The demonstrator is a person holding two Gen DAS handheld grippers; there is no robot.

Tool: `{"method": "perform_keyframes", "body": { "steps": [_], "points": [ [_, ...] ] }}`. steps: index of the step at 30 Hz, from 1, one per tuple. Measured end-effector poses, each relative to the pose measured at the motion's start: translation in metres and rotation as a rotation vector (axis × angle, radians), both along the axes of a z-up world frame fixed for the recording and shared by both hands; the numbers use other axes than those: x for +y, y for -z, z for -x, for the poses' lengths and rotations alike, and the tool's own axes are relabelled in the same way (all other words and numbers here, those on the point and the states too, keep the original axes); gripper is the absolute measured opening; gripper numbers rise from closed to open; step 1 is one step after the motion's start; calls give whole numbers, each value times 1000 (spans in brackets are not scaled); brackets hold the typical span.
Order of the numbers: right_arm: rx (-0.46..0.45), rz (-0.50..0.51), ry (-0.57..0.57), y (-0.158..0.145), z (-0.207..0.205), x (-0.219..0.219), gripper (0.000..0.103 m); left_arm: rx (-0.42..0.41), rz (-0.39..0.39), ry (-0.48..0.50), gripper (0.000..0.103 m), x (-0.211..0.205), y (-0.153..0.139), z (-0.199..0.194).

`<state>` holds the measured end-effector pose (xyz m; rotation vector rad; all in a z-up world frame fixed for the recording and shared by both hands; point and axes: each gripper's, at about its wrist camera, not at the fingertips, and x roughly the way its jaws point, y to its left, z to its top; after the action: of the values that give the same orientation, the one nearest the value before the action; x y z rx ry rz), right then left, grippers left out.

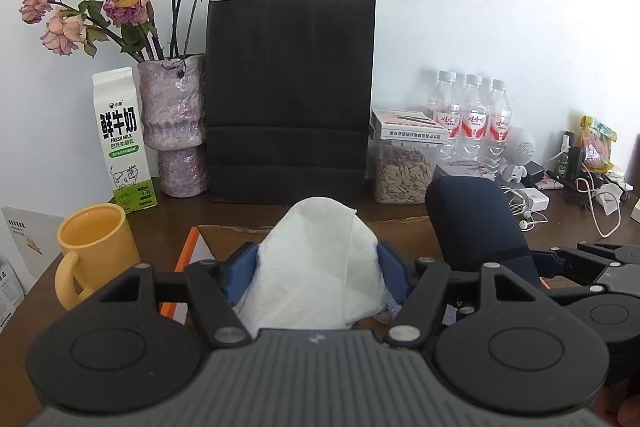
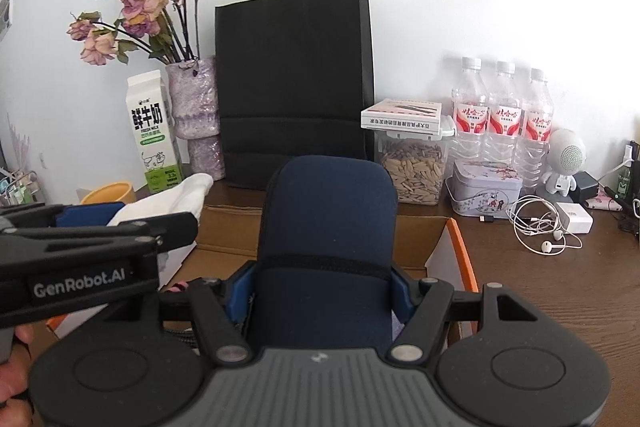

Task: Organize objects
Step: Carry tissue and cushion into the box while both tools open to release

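The left gripper (image 1: 318, 269) has its blue pads pressed against both sides of a crumpled white tissue (image 1: 320, 267), which bulges up between the jaws and hides most of what lies under them. Just to the right of those jaws, the right gripper (image 2: 322, 291) is clamped on a dark navy pouch (image 2: 326, 227), its pads squeezing the pouch low down so that the rounded top stands upright well above the fingertips. Both loads hang over an open cardboard box (image 2: 436, 251) with an orange edge, which sits directly below and ahead of the two sets of jaws on a brown wooden table (image 2: 560, 287).

Beyond the left jaws and off to their left stands a yellow mug (image 1: 94, 247); farther back are a milk carton (image 1: 122, 139) and a mottled purple vase (image 1: 176, 127) of dried roses. Straight ahead of both grippers a tall black paper bag (image 1: 290, 95) leans against the white wall. To the right of the right jaws a clear tub of seeds (image 2: 412, 171) carries a flat white box (image 2: 404, 115) on its lid, and a small printed tin (image 2: 486, 193) sits just beside the tub. Behind the tin stand three water bottles (image 2: 504, 115) in a row, then a little white robot-shaped speaker (image 2: 566, 163). White earphones (image 2: 540, 227) and a charger (image 2: 574, 217) lie near the tin on the tabletop.
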<state>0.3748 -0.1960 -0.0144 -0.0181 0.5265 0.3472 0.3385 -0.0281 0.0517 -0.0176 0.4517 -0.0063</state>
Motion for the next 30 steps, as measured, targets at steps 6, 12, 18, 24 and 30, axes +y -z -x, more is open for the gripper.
{"method": "perform_keyframes", "body": {
  "steps": [6,12,18,24,30],
  "points": [
    [41,25,10,12,-21,-1,69,16,1,-9,72,2,7,-20],
    [37,38,48,16,-22,-7,103,36,9,-29,103,6,15,-22],
    [24,38,32,15,-16,-8,103,45,17,-48,103,14,16,-19],
    [-18,52,15,11,-3,-7,103,31,17,-41,103,16,14,-10],
    [-86,65,5,5,22,-13,103,-14,18,-41,103,21,10,11]
  ]
}}
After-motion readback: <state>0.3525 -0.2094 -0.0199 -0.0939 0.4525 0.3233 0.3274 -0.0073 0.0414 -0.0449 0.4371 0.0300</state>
